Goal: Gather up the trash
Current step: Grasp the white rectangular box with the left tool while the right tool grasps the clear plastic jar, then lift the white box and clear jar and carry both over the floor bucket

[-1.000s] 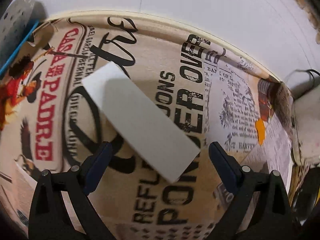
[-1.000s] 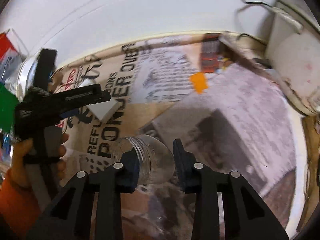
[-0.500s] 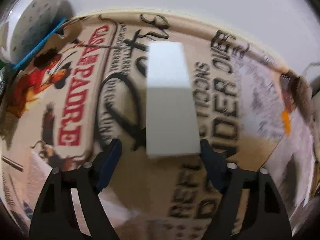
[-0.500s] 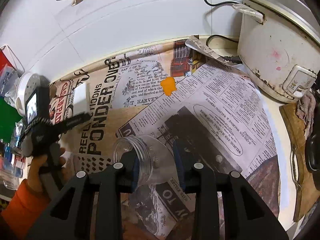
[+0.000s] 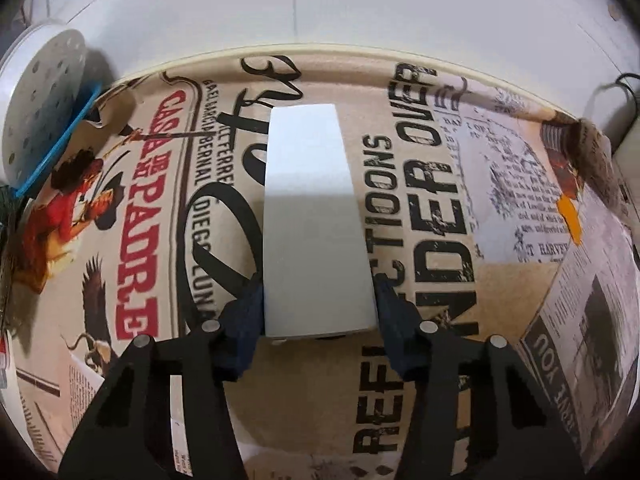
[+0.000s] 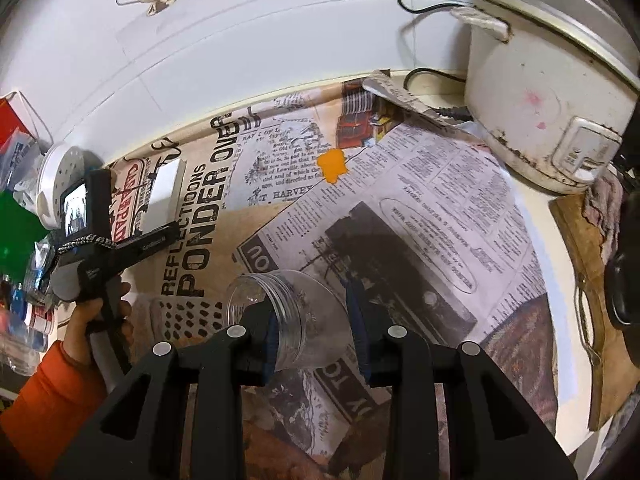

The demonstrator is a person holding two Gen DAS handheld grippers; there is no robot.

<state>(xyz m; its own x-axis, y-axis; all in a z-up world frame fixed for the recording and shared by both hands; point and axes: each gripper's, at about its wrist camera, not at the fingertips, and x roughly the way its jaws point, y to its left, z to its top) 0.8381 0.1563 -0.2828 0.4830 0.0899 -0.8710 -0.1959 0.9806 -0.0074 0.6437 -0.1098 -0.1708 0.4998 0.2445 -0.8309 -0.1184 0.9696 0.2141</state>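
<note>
Newsprint reads "PONDER OVER"; left tool clamps white box, right tool clamps clear jar.

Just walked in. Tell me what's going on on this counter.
A person is clearing trash off a newspaper-covered counter with two tools. The left hand-held gripper has its fingers on either side of a white rectangular box that lies on the paper. The right hand-held gripper grips a clear plastic jar, tipped on its side. An orange scrap lies further back, and a white rice cooker stands on the right.
</note>
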